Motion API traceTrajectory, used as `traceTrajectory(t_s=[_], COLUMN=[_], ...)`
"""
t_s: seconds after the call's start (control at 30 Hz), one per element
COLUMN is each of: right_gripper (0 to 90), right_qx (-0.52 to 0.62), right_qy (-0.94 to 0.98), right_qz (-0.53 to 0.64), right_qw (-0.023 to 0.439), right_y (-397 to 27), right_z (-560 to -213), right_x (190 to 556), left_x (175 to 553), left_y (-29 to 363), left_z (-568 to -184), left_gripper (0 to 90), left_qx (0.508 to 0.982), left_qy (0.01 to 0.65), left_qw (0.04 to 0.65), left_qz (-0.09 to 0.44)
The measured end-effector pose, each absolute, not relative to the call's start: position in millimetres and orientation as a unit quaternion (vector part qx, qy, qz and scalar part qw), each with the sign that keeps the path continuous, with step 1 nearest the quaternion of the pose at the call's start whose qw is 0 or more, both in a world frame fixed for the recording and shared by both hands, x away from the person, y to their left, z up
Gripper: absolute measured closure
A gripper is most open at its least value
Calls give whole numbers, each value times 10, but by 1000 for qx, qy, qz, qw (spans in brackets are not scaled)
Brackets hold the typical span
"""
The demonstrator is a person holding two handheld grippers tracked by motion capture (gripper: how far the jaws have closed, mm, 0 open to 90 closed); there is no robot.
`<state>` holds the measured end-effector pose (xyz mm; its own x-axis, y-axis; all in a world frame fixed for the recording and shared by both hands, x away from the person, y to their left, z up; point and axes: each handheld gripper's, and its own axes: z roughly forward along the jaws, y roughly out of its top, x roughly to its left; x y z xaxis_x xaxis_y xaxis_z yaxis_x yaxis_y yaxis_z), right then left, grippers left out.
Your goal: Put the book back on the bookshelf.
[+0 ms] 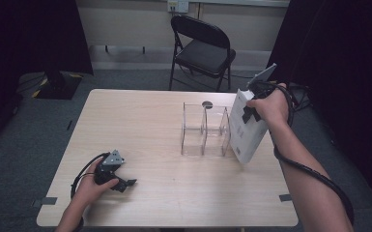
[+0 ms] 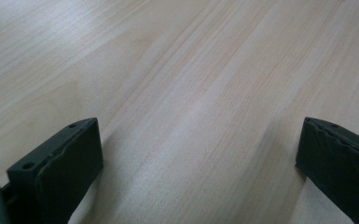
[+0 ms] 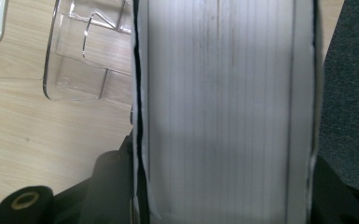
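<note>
White thick book (image 1: 245,129) was clamped by the right gripper (image 1: 249,112), tilted just beside the clear acrylic divider rack (image 1: 206,130), judged to need uprighting into a slot; the left gripper (image 1: 125,183) lay open.

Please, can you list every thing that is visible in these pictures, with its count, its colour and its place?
book: 1, white, tilted at the right end of the organiser, clamped in the right gripper
clear organiser: 1, transparent, with upright dividers, right of the table's middle
table: 1, light wood, centre of the high view
folding chair: 1, black, behind the table
tape marks: 2, grey, near the table's front corners
left gripper: 1, black, resting on the table at front left, jaws wide apart with nothing between
right gripper: 1, black, closed on the book
forearms: 2, entering from the bottom
</note>
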<state>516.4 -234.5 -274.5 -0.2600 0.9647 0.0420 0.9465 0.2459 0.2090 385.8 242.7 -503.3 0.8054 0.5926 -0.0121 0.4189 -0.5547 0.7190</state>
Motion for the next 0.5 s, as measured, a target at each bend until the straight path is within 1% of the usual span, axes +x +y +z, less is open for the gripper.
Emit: traceTrajectory(t_s=[0.5], right_gripper=[531], right_qx=[622], right_qy=[775], right_qz=[95], right_qw=[53], right_y=[-2326], right_z=[-2756], right_x=[5221], left_x=[3858], left_y=[2427], left_z=[-5033], left_gripper=[0], left_qx=[874], left_qy=[290], left_qw=[373], left_qz=[116])
